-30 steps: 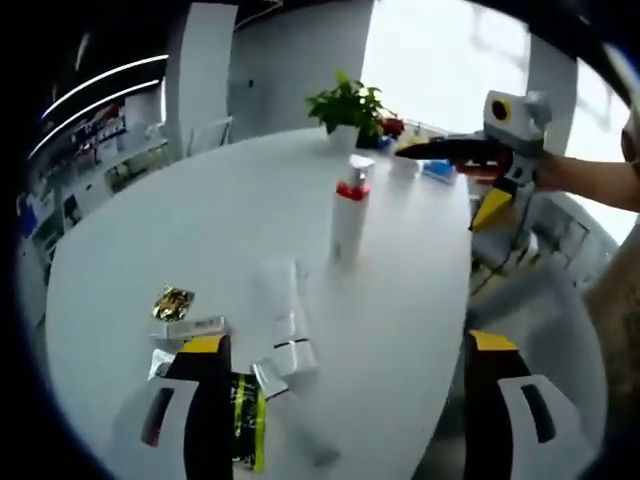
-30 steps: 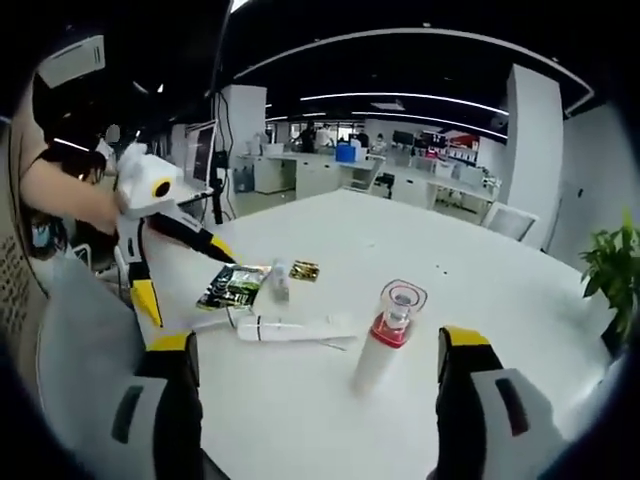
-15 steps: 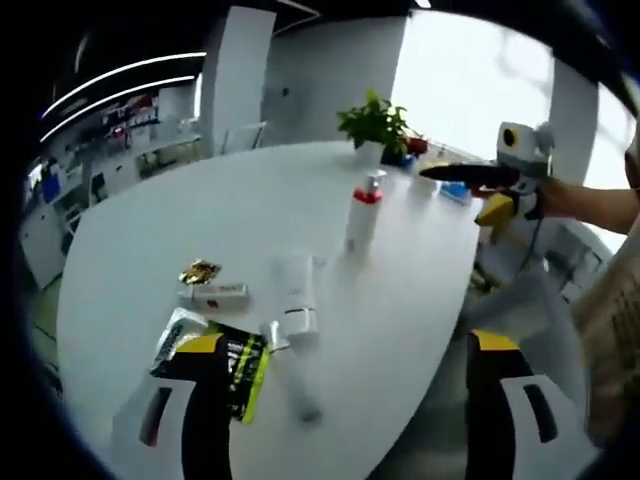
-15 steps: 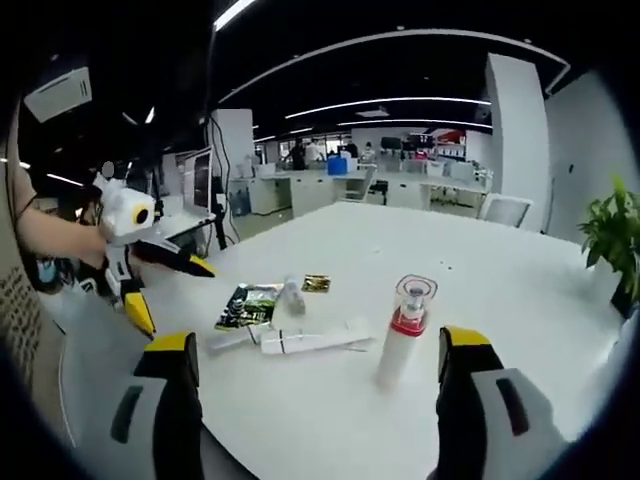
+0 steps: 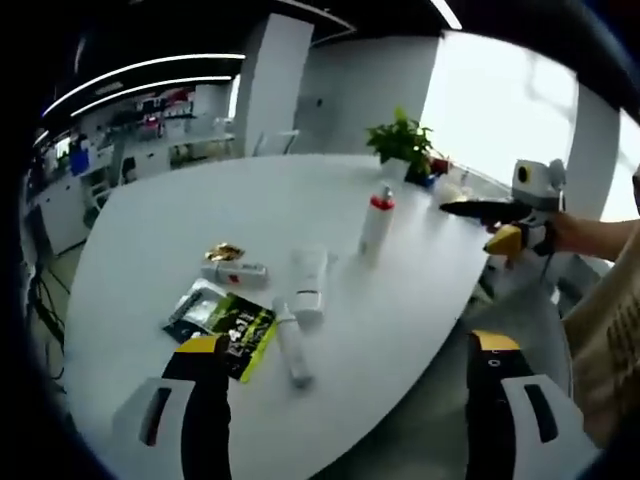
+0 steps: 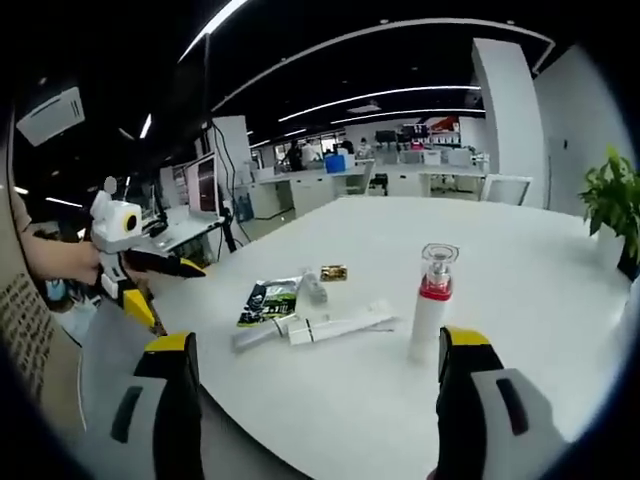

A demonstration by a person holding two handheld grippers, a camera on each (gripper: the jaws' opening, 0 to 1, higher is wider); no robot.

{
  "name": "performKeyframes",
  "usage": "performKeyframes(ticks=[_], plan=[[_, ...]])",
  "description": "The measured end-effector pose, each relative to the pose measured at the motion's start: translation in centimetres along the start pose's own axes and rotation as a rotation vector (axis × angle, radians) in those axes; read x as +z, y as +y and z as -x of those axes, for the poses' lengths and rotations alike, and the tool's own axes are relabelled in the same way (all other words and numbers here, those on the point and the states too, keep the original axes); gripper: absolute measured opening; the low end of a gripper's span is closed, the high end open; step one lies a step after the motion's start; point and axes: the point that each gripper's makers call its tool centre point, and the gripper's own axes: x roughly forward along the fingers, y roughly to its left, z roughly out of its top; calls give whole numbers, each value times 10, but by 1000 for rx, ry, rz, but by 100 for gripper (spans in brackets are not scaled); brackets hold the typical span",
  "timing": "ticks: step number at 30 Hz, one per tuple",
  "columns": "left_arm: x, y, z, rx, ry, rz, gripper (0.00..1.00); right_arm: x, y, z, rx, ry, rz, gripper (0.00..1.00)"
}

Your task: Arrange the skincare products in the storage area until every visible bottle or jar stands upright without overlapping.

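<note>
A white pump bottle [image 5: 376,226] with a red collar stands upright near the table's middle; in the right gripper view the pump bottle [image 6: 431,304] is just inside my right jaw. A wide white tube [image 5: 309,283] lies flat, with a slimmer tube [image 5: 290,344] lying beside it. A small tube [image 5: 235,272] also lies flat by a gold sachet [image 5: 224,251]. My left gripper [image 5: 348,345] is open and held off the table's near edge. My right gripper [image 6: 315,342] is open too, nothing between its fingers, and it shows as the right gripper [image 5: 497,212] held in a hand.
A black and green sachet [image 5: 235,328] lies by the tubes, also visible as the sachet [image 6: 265,300]. A potted plant [image 5: 403,145] stands at the far rim of the white table [image 5: 160,230]. The left gripper [image 6: 135,268] hovers off the table's edge. Office desks sit behind.
Both cameras have drawn back from the table, so the products look smaller and farther off. The bottle and tubes have stayed where they were. Both grippers remain open.
</note>
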Motion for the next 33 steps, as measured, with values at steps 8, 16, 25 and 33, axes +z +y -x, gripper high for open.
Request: performKeyframes(ticks=[8,16,25,33], plan=[[-15,8,11,62,-15,45,96,-12,14,-1,9,-2,-50,99],[-28,7,14,74,-14,72,96,-20,18,0,3,-5,-78,98],[-29,10,12,80,-7,69,95,-32,25,0,14,18,-78,98],[-29,10,11,84,3,69,96,-32,26,-1,25,21,-68,98]])
